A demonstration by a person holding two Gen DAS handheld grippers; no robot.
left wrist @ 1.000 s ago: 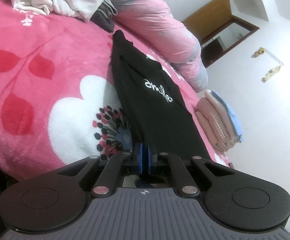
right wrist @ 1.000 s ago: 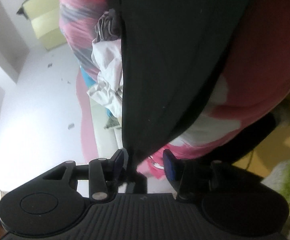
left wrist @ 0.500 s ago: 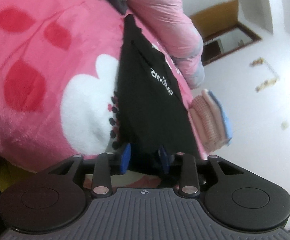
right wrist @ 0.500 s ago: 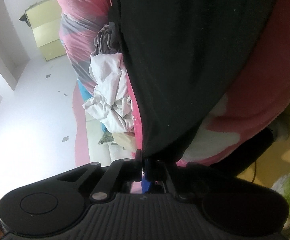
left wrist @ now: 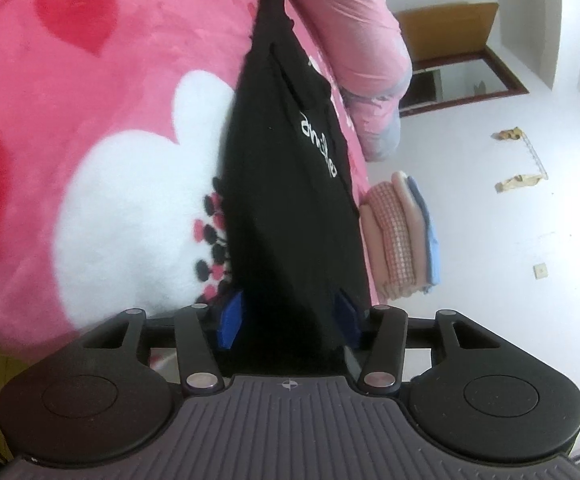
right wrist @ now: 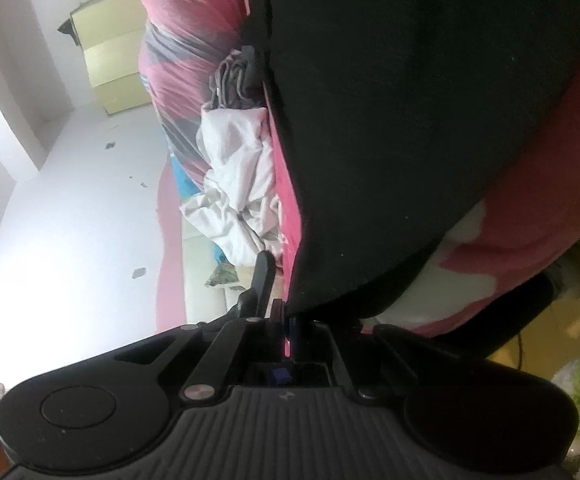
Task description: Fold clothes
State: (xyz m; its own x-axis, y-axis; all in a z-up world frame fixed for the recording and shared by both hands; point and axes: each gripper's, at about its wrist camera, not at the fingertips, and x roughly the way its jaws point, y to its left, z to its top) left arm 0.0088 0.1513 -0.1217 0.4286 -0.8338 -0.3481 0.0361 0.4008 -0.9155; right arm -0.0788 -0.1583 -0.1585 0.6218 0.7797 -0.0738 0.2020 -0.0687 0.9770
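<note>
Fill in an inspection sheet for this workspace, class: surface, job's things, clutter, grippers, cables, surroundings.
Surface: pink flowered blanket covering the bed.
Job's things: black shirt with white lettering, lying lengthwise on the blanket; folded stack of clothes beside it.
Clutter: crumpled white cloth and grey garment near the pink quilt.
Grippers: left gripper open astride the shirt's edge; right gripper shut on the shirt's edge.
Cables: a thin cord on the floor.
Surroundings: white walls, wooden-framed opening.

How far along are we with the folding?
Done: a stack of folded clothes sits at the bed's edge. In hand: the black shirt lies flat on the pink blanket; the right hand-held gripper pinches its hem, the left hand-held gripper is open around it. Left: folding this shirt, plus the crumpled white clothes.
</note>
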